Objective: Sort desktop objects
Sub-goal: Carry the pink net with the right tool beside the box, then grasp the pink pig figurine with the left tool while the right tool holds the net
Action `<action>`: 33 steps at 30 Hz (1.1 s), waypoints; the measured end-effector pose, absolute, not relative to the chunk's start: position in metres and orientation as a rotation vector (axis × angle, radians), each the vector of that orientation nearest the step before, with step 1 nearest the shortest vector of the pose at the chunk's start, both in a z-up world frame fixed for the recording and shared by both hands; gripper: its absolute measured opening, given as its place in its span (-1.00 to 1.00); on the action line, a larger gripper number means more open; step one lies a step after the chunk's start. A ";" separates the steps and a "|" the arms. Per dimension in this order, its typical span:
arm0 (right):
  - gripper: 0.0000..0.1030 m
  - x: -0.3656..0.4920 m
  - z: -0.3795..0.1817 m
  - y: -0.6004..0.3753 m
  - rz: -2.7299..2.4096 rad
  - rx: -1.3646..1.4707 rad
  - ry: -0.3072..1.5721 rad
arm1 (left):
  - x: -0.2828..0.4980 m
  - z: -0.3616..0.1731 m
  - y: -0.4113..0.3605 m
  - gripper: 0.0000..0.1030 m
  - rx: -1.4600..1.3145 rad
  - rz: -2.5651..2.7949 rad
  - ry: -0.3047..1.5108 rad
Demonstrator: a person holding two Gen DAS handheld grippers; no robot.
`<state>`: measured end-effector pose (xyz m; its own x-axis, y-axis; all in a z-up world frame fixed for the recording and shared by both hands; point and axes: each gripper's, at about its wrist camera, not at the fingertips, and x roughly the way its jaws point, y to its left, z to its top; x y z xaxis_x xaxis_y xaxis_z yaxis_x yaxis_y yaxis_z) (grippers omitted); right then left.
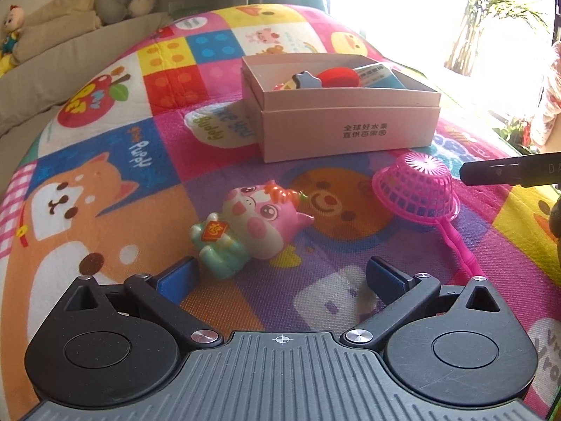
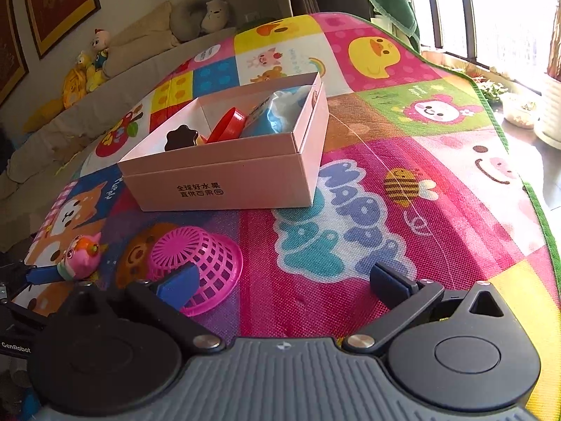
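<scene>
A pink pig toy (image 1: 245,226) in a green outfit lies on the colourful play mat, just ahead of my open left gripper (image 1: 284,275), nearer its left finger. A pink plastic sieve (image 1: 417,189) rests upside down to the right, its handle running toward the right finger. Behind both stands an open pale pink box (image 1: 347,133) holding a red disc (image 1: 338,76), a dark star piece and a blue packet. In the right wrist view my right gripper (image 2: 287,280) is open, its left finger over the sieve (image 2: 196,259); the pig toy (image 2: 79,256) and box (image 2: 224,182) show too.
The mat (image 2: 403,182) covers a raised surface whose green-trimmed edge drops off on the right. A sofa with plush toys (image 2: 87,66) sits behind on the left. Potted plants (image 1: 505,10) and a bright window lie to the right. Bare mat stretches right of the box.
</scene>
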<state>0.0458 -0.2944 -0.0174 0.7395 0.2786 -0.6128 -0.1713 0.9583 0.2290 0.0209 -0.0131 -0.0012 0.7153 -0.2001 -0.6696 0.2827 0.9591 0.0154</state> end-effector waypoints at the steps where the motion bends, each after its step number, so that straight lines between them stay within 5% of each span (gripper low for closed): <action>1: 1.00 0.042 -0.015 -0.295 0.236 0.159 0.667 | 0.021 -0.001 -0.013 1.00 0.121 -0.268 0.728; 33: 1.00 0.049 -0.020 -0.317 0.056 0.292 0.677 | 0.018 0.009 -0.013 1.00 0.088 -0.277 0.663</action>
<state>0.0486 -0.3169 -0.0202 0.7797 0.1452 -0.6091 0.0435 0.9579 0.2839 0.0179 -0.0127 0.0086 0.7528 -0.2251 -0.6186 0.2809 0.9597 -0.0074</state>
